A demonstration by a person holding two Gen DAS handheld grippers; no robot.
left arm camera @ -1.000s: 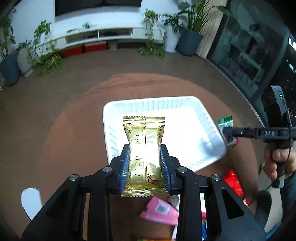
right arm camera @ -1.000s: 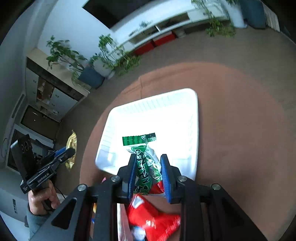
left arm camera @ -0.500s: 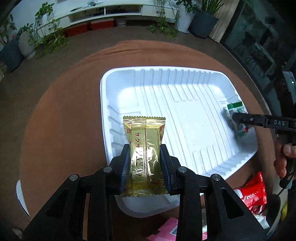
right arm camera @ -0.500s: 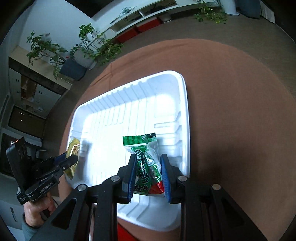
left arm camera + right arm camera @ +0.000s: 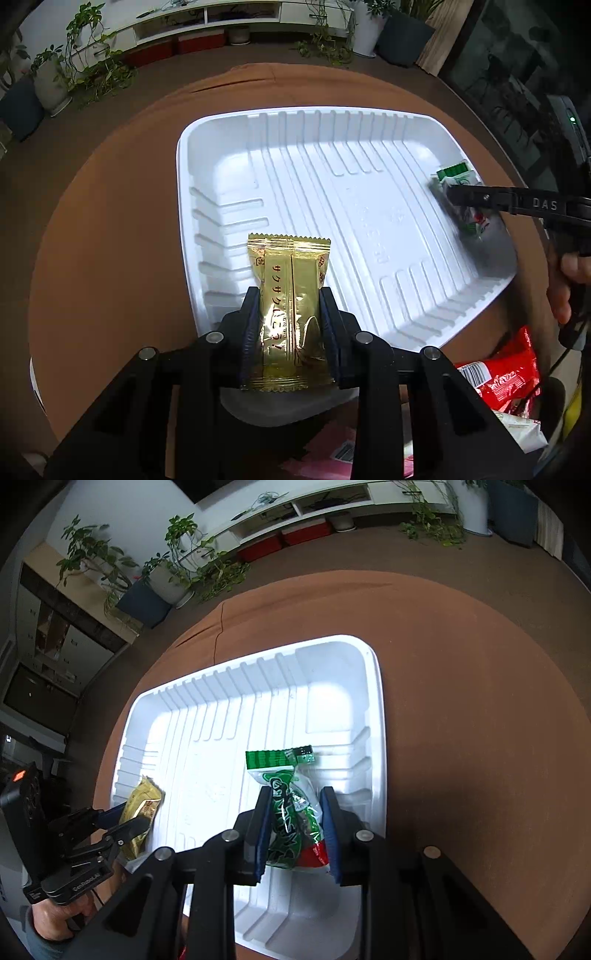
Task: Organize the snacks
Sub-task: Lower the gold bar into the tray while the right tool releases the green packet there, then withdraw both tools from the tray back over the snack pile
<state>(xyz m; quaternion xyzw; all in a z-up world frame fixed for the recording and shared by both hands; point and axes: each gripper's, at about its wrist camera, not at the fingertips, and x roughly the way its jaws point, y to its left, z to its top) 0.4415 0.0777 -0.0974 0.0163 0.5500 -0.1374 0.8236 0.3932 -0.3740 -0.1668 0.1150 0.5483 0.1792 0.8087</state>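
Observation:
My left gripper is shut on a gold snack packet and holds it over the near left part of the white ribbed tray. My right gripper is shut on a green and white snack packet over the tray's right end. In the left wrist view the right gripper holds the green packet at the tray's right side. In the right wrist view the left gripper holds the gold packet at the tray's left side.
The tray sits on a round brown table. A red snack packet, a pink packet and a white packet lie on the table by the tray's near edge. Plants and a white shelf stand on the floor beyond.
Both grippers have moved forward and down over the tray with their packets. The tray looks larger and closer in both views.

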